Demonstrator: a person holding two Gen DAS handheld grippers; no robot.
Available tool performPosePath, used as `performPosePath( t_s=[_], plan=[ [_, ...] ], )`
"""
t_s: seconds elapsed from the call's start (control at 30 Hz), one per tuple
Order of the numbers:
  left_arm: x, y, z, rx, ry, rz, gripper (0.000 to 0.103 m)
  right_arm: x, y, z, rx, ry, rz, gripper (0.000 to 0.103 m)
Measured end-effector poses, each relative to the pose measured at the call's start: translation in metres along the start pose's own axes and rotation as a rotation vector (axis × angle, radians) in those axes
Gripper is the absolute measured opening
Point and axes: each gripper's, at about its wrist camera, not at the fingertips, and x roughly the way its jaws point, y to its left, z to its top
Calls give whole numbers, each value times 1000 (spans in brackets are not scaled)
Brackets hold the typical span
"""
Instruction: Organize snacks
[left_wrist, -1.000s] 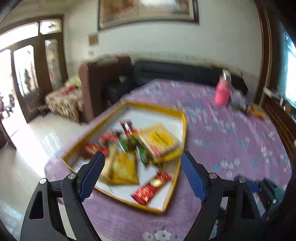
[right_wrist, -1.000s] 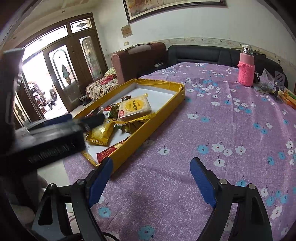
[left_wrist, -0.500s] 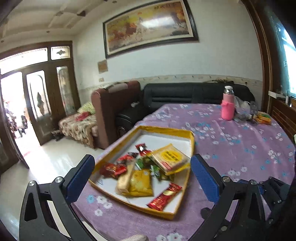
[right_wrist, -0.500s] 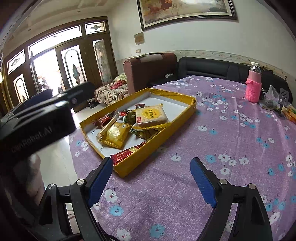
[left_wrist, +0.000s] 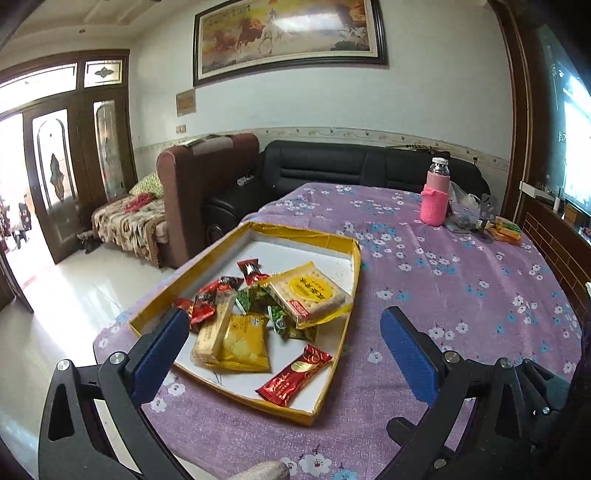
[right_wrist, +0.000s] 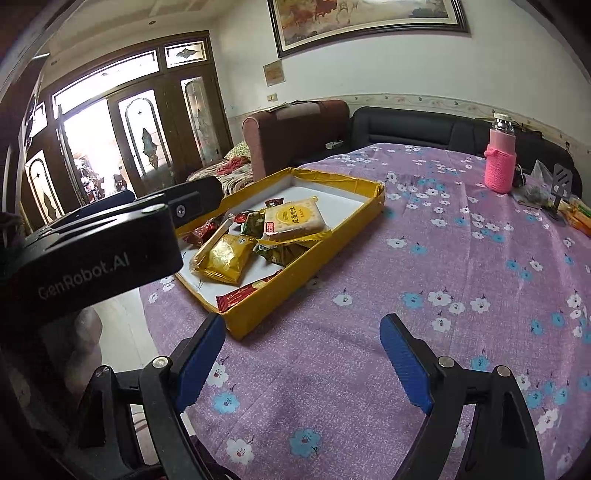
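Observation:
A shallow yellow box lid (left_wrist: 354, 258) (right_wrist: 288, 280) with a white floor lies on the purple flowered tablecloth and holds several snack packets. Among them are a large cracker pack (left_wrist: 308, 291) (right_wrist: 293, 218), a gold packet (left_wrist: 245, 341) (right_wrist: 223, 256) and a red bar (left_wrist: 293, 374) (right_wrist: 238, 293) near the front edge. My left gripper (left_wrist: 282, 354) hangs open above the lid's near end, nothing between its blue pads. My right gripper (right_wrist: 303, 358) stands open over bare cloth to the right of the lid. The left gripper's black body (right_wrist: 92, 251) fills the left of the right wrist view.
A pink-sleeved bottle (left_wrist: 436, 194) (right_wrist: 500, 160) stands at the table's far right beside small clutter and an orange packet (left_wrist: 508, 227). A brown armchair (left_wrist: 207, 192) and black sofa (left_wrist: 351, 170) lie beyond the table. Tiled floor drops off left of the lid.
The left gripper's jaws have spread wider, and its view has lifted and settled from a blurred tilt to a steady look over the lid. The right view has tilted up slightly.

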Motion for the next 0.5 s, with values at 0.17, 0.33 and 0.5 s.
performPosePath(
  t_s=[0.17, 0.33, 0.5],
  plan=[
    [6, 3, -2, -23, 37, -10, 103, 2, 1, -2, -1, 9, 9, 87],
    [6, 0, -4, -11, 41, -25, 103, 2, 2, -3, -7, 12, 12, 87],
    [7, -4, -4, -1, 49, -61, 103, 3, 3, -4, -15, 19, 13, 87]
  ],
)
